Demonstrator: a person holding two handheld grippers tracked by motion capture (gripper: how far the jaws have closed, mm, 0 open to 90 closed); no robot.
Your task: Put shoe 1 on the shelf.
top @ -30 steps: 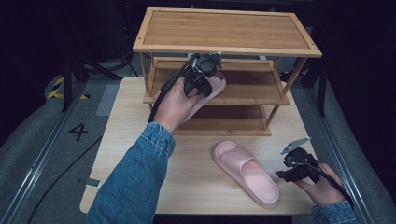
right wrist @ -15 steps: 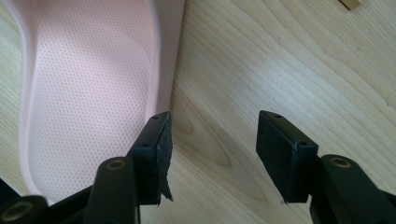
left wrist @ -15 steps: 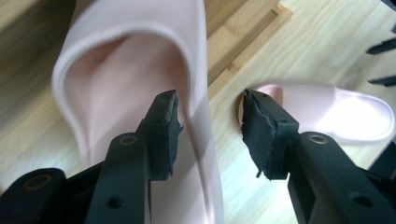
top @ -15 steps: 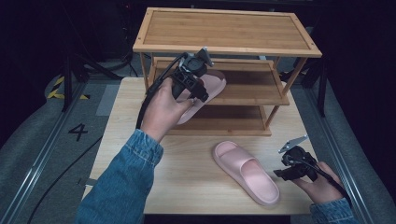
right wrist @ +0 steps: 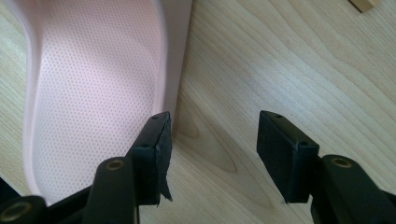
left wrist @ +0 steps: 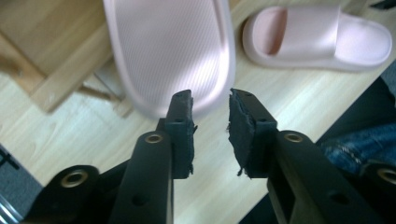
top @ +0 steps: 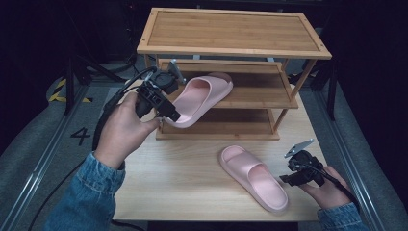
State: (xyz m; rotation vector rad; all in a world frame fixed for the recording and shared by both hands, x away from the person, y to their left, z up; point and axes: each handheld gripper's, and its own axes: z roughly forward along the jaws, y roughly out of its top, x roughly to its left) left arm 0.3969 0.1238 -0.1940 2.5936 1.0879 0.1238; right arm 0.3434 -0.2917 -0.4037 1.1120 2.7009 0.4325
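A pink slipper [top: 202, 96] lies tilted on the middle shelf [top: 260, 91] of a wooden rack, its heel sticking out over the front left edge. My left gripper [top: 169, 111] hovers just off that heel. Its jaws have just been closing, but a gap remains and nothing is between them [left wrist: 210, 100]; the slipper's ribbed sole [left wrist: 173, 51] lies just beyond the left jaw tip. A second pink slipper [top: 252, 175] lies on the table. My right gripper [top: 288, 179] stands open beside its heel end, with that slipper's rim [right wrist: 93, 93] at one jaw and bare wood in the gap [right wrist: 212, 123].
The three-tier bamboo rack [top: 231, 31] stands at the back of the light wooden table [top: 183, 178]. Its top and bottom shelves carry nothing. Dark floor with rails surrounds the table on both sides.
My left hand has pulled back left and toward me from the rack. The slipper it carried now rests on the middle shelf. The right gripper has stayed put.
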